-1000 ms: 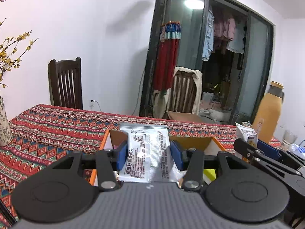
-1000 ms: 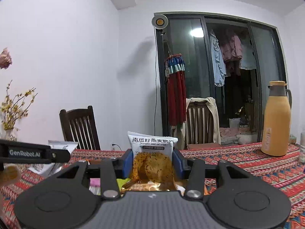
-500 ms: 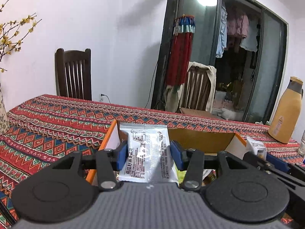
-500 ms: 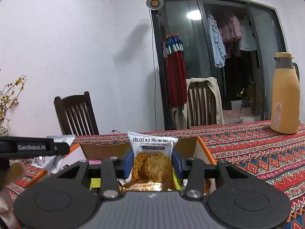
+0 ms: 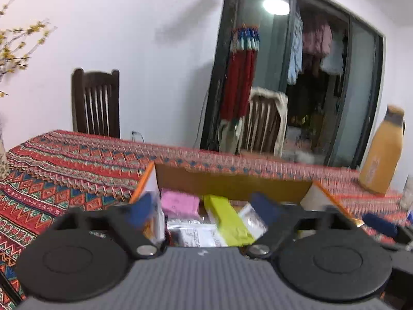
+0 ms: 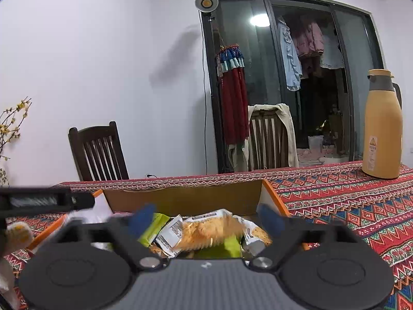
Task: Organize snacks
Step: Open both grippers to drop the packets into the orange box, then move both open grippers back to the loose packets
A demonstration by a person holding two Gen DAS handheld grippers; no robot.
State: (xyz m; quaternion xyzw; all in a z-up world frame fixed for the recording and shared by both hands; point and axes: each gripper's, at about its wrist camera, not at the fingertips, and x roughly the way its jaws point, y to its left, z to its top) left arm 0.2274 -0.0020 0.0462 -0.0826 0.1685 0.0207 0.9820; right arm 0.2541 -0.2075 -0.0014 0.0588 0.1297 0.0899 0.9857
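An open cardboard box (image 5: 232, 183) with orange flaps sits on the patterned tablecloth and holds several snack packets. In the left wrist view my left gripper (image 5: 204, 211) is open and empty above it, over a pink packet (image 5: 180, 202), a lime-green packet (image 5: 227, 219) and the white printed packet (image 5: 196, 235). In the right wrist view my right gripper (image 6: 206, 218) is open above the same box (image 6: 185, 196). The orange oat-crisp packet (image 6: 204, 232) lies blurred between its fingers, on other packets.
An orange thermos (image 6: 382, 126) stands at the table's right, also in the left wrist view (image 5: 382, 152). A dark wooden chair (image 6: 98, 152) and a draped chair (image 6: 271, 137) stand behind the table. A vase with yellow flowers (image 6: 10, 129) is at the far left.
Both grippers have opened. The white printed packet left my left gripper and lies in the box. The orange oat-crisp packet left my right gripper and drops into the box.
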